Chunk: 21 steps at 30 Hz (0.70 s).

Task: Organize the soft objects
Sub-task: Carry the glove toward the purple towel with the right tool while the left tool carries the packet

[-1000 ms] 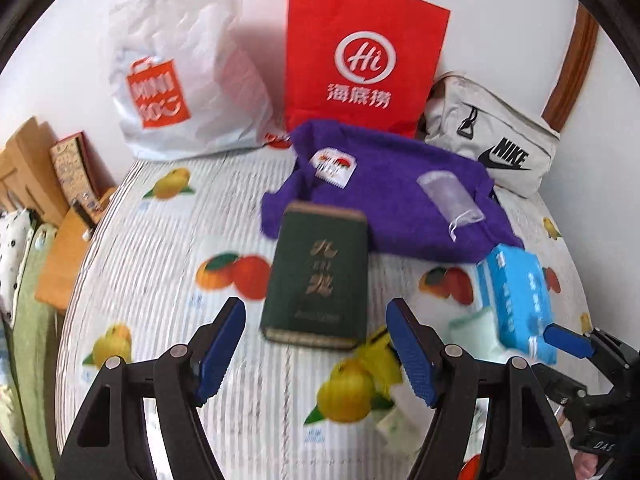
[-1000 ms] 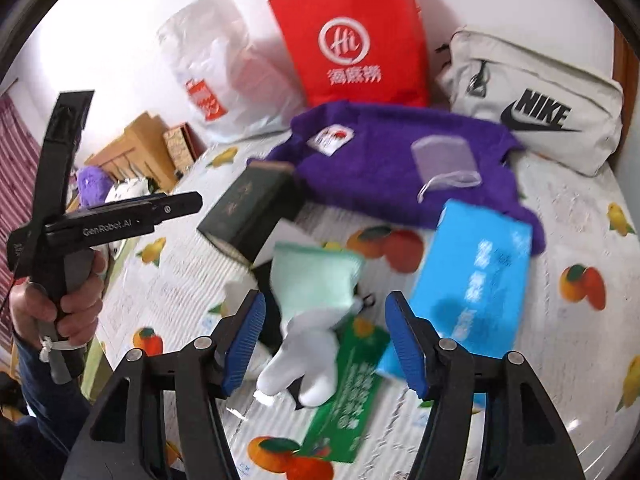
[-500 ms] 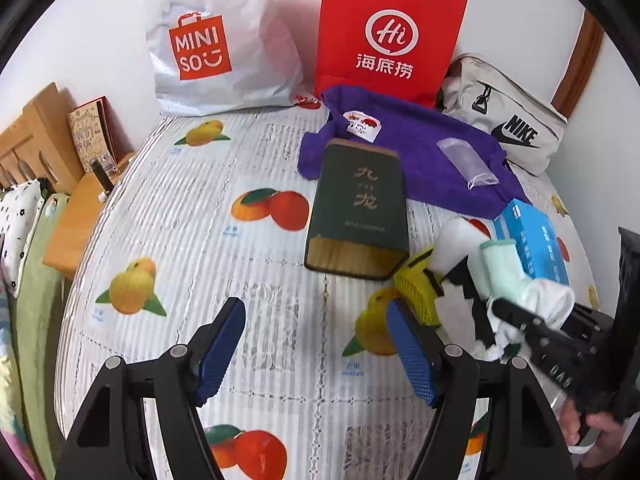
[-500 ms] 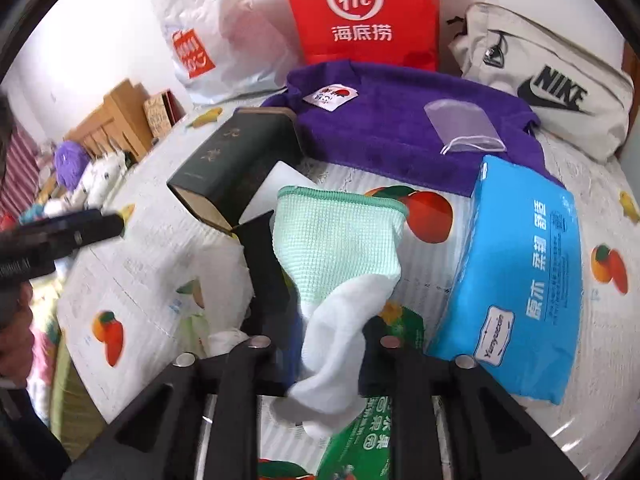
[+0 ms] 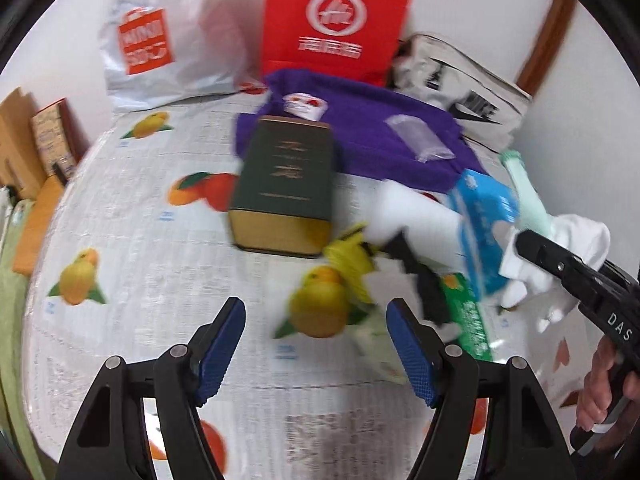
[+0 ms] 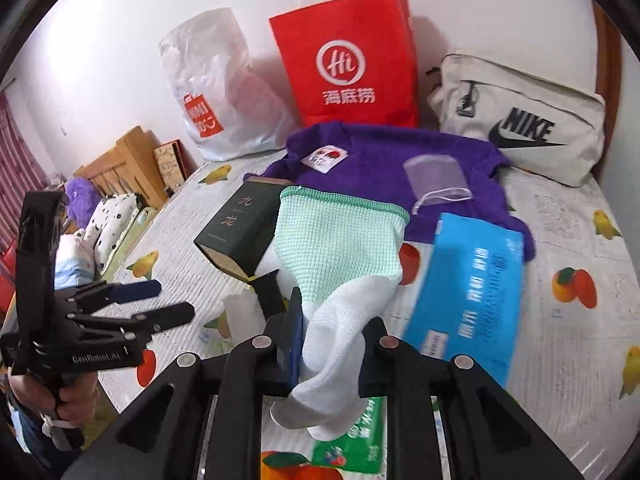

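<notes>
Blur smears the left wrist view, yet we make out the left gripper (image 5: 316,348) with its blue pads spread wide and nothing between them, over the fruit-print bedsheet (image 5: 132,280). Ahead of it lie a yellow sock (image 5: 352,258) and a black sock (image 5: 424,280); beyond them sits the dark green box (image 5: 286,184). At the far side we see the purple sweater (image 5: 360,120), the red paper bag (image 5: 336,20) and the white Miniso bag (image 5: 160,48). On the right, the right gripper (image 5: 532,246) carries the white and mint sock (image 5: 568,236) above the blue tissue pack (image 5: 484,216).

From the right wrist view we see that gripper (image 6: 332,344) pinched nearly shut on the white foot of the sock (image 6: 340,264), whose mint cuff hangs forward clear of the sheet. The tissue pack (image 6: 468,292) lies just right of it, a green packet (image 6: 356,444) beneath. The left gripper (image 6: 148,300) waits at the left, jaws apart, empty. Far back, the beige Nike pouch (image 6: 520,120) leans on the wall.

We judge the work barely begun: one sock is lifted and has no place yet, while the yellow and black socks and the sweater lie loose. We cannot tell where the sock should go.
</notes>
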### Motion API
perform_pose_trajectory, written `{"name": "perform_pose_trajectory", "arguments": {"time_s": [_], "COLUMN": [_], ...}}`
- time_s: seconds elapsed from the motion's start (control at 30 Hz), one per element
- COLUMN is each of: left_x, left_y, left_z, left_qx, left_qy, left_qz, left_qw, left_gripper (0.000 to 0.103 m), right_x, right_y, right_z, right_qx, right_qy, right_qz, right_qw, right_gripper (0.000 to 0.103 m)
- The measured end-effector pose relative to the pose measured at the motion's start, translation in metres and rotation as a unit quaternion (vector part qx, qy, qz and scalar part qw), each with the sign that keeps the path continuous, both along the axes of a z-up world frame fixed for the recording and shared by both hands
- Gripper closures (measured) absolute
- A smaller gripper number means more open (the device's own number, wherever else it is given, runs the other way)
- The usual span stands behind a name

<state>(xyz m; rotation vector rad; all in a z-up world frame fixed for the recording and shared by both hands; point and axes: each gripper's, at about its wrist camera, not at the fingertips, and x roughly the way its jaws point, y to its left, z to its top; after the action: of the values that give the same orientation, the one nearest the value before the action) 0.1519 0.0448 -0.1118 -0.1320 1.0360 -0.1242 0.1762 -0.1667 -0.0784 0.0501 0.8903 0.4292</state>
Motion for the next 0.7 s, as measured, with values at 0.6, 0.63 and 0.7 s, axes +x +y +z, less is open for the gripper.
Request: {"name": "perform_pose_trajectory", "arguments": {"time_s": [0.6, 0.63, 0.7], "left_x": [0.022, 0.023, 0.022], "left_y": [-0.048, -0.047, -0.045], "left_z": [-0.033, -0.033, -0.033], "left_qx": [0.011, 0.009, 0.002], "left_qy": [0.019, 0.020, 0.024], "left_qz": [-0.021, -0.026, -0.033], "left_qw": [0.9995, 0.9994, 0.9992], "left_gripper": [0.050, 0.054, 0.071], "right_x": [-0.020, -0.020, -0.020], "right_y": [-0.050, -0.051, -0.054], "right_z": [-0.001, -0.002, -0.003], "right_qx": [0.005, 0.004, 0.003], "right_qy": [0.005, 0.005, 0.007], "right_qz": [-0.034, -0.035, -0.040], "right_qw": [0.999, 0.999, 0.999], "right_gripper": [0.084, 0.084, 0.084]}}
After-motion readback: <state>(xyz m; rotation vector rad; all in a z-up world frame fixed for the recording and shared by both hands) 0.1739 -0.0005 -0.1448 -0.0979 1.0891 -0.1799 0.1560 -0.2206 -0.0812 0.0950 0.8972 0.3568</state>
